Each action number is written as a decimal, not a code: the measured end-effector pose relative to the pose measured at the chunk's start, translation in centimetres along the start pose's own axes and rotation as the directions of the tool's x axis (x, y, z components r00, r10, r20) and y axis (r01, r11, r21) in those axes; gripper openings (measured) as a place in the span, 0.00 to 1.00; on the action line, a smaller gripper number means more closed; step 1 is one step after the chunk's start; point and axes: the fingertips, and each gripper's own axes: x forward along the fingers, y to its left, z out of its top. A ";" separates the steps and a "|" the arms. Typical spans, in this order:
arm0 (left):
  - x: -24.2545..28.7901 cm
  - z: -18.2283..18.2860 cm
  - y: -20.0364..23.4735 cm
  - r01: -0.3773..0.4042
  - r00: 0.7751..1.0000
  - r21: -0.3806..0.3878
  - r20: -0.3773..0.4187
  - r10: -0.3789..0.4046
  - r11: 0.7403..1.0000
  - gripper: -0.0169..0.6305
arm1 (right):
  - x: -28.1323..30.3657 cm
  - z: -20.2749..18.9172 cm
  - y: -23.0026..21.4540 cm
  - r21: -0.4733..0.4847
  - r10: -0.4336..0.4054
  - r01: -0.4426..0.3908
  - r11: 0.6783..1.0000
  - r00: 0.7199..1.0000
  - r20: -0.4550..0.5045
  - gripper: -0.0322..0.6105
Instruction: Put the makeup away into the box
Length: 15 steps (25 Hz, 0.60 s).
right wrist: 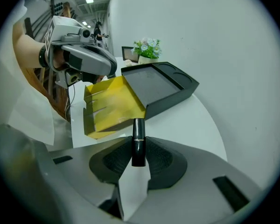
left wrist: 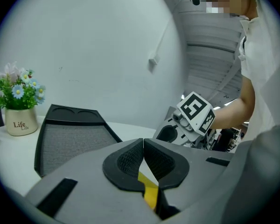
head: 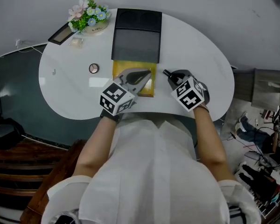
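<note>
Black cylindrical lipstick (right wrist: 138, 133) sits pinched in the right claw (right wrist: 138, 152). Left claw (left wrist: 143, 148), ribbed pads pressed together, hangs above the yellow box (right wrist: 113, 105).

The worktop (head: 65, 73) is seen as smooth, glossy white, while the yellow box (right wrist: 113, 104) looks like matt card and its black lid (right wrist: 154, 85) is lined with dull, finely textured grey. The lipstick (right wrist: 138, 141) is finished in shiny black plastic with a thin metallic ring. The pads (right wrist: 114, 160) on the right tongs (right wrist: 138, 146) are ribbed, matt and kinda rubbery.

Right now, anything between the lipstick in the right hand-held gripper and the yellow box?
Partly: the left hand-held gripper hangs over the yellow box, covering part of it. The side nearest the lipstick looks free.
</note>
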 end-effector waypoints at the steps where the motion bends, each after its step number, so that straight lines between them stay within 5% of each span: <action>1: -0.7 0.0 0.4 -0.012 1.000 -0.003 0.007 0.012 1.000 0.05 | 0.0 0.8 0.4 -0.017 0.004 -0.004 1.000 1.000 0.004 0.18; 15: -11.1 -1.7 4.5 -0.176 0.982 -0.052 0.061 0.179 0.983 0.05 | 4.7 10.4 5.9 -0.260 0.070 -0.066 0.963 0.998 0.006 0.18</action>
